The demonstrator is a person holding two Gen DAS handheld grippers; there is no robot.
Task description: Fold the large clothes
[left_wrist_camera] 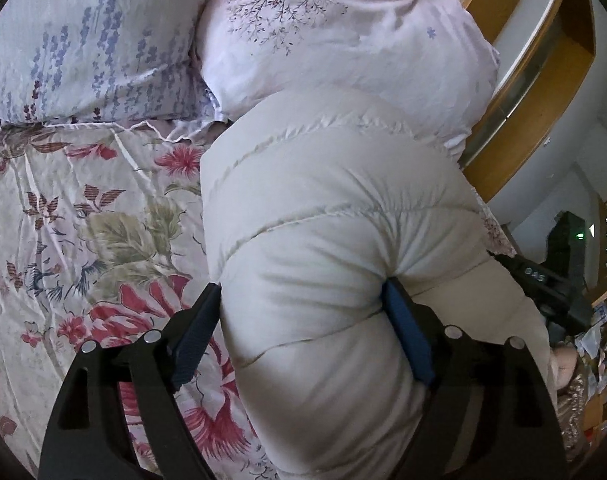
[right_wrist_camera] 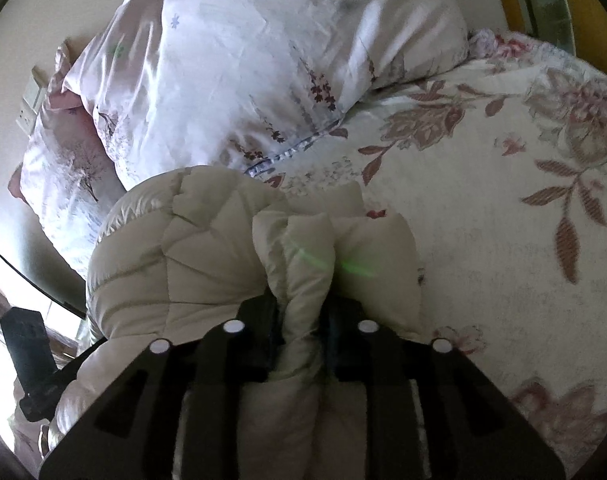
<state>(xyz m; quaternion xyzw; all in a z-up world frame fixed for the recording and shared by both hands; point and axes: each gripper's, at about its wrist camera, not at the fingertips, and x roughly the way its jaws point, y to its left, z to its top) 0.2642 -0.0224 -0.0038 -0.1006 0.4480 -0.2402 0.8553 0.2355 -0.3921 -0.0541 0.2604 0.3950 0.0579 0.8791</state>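
Cream quilted puffer jacket (left_wrist_camera: pixel 335 208) bundled mid-fold on the floral bedsheet (left_wrist_camera: pixel 83 220); left gripper (left_wrist_camera: pixel 303 320) and right gripper (right_wrist_camera: pixel 303 316) both clamp it. Final flattening likely left.

You've got a floral bedsheet (left_wrist_camera: pixel 83 220) covering the bed, a lavender-print pillow (left_wrist_camera: pixel 83 40) on it at the head, a pale tree-print duvet (left_wrist_camera: pixel 343 40) bunched just beside that, and a wooden headboard frame (left_wrist_camera: pixel 543 80) at the bed's edge.

The cream quilted puffer jacket (left_wrist_camera: pixel 331 216) is bunched into a thick, rounded bundle. It lies on the floral bedspread (left_wrist_camera: pixel 83 220), touching the pillows (left_wrist_camera: pixel 343 48).
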